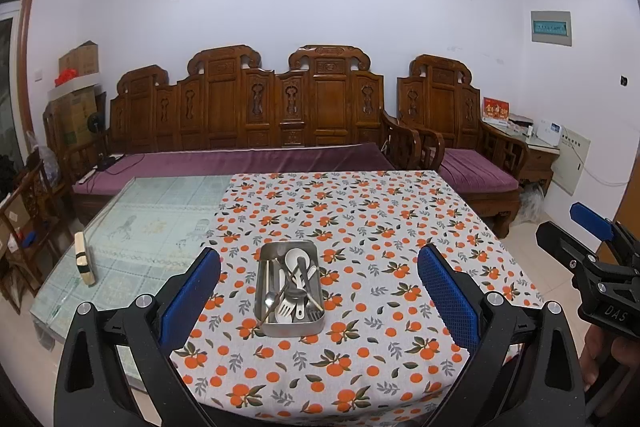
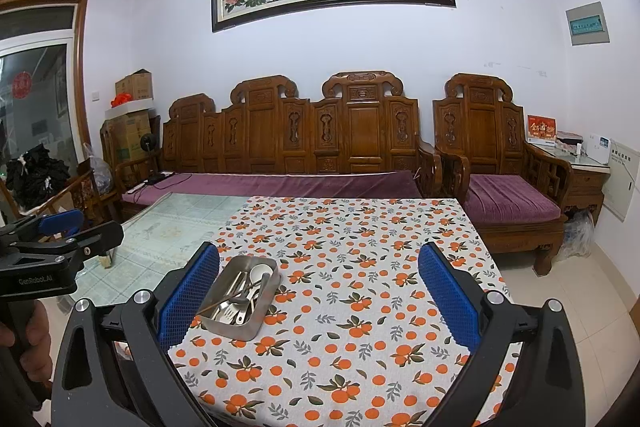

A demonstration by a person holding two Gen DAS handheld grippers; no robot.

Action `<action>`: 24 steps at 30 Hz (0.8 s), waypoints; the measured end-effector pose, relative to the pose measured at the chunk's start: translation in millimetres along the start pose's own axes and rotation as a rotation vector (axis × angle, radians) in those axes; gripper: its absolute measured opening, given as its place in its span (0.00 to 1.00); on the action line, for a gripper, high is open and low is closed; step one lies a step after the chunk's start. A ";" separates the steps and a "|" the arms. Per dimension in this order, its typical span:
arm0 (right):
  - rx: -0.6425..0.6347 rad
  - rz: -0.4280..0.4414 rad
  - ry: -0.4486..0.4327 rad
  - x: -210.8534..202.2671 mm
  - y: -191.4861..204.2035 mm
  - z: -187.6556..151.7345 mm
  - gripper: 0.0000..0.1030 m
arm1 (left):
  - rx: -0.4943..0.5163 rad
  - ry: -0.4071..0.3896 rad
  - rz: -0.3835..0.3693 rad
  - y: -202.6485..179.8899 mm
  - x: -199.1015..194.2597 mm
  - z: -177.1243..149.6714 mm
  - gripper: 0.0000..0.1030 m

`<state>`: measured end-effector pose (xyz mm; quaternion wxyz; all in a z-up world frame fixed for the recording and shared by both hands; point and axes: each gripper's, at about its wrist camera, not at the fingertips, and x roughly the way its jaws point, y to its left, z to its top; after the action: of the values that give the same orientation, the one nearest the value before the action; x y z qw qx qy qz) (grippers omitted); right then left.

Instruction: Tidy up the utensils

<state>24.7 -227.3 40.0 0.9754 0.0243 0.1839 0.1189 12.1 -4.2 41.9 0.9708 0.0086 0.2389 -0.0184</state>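
Left edge of tabletop (image 1: 132, 227): bare pale green patterned surface, a small cream block (image 1: 85, 259) with dark bands standing on it near the edge. Rest is covered by a cloth (image 1: 360, 227) printed with oranges.

Left gripper (image 1: 319, 291): fingers (image 1: 192, 297) spread wide, blue pads facing in, nothing between them. It hovers above the near part of the cloth, clear of everything. The right wrist view catches it side-on at the far left (image 2: 60, 231), a hand (image 2: 24, 343) on its grip.

Tray (image 1: 289, 287): rectangular metal, on the cloth, framed between the left fingers in that view but well beyond them, not touched. Long axis runs away from the camera. Inside is a loose pile of utensils (image 1: 294, 289): white spoon at the far end, white fork and metal fork at the near end, a metal spoon, thin chopsticks laid diagonally across the heap. All overlap, unsorted. In the right wrist view the tray (image 2: 240, 297) sits just inside the left finger, skewed.

Right gripper (image 2: 319, 291): fingers (image 2: 448, 295) likewise spread wide, empty, over the cloth right of the tray, apart from it. Seen from the left wrist view at the far right edge (image 1: 592, 231), held off the tabletop's right side.

Behind: carved wooden sofa (image 1: 248, 107) with purple cushions, matching chair (image 1: 460, 123) to its right.
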 end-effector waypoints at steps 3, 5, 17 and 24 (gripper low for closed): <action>0.001 0.000 0.000 0.0 0.0 -0.2 0.97 | 0.000 0.001 0.001 0.0 0.2 -0.1 0.92; -0.001 0.000 0.000 0.1 0.2 -0.4 0.97 | 0.000 0.000 0.000 -0.7 -0.6 0.9 0.92; 0.000 0.002 0.000 -0.1 0.6 -0.1 0.97 | 0.002 -0.002 0.001 -1.2 -3.4 2.8 0.92; 0.002 0.003 0.001 -0.1 1.5 -0.3 0.97 | 0.003 0.003 0.008 -1.9 -3.9 3.6 0.92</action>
<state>24.1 -225.8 39.9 0.9751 0.0253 0.1847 0.1203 10.2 -6.1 46.8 0.9706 0.0111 0.2401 -0.0149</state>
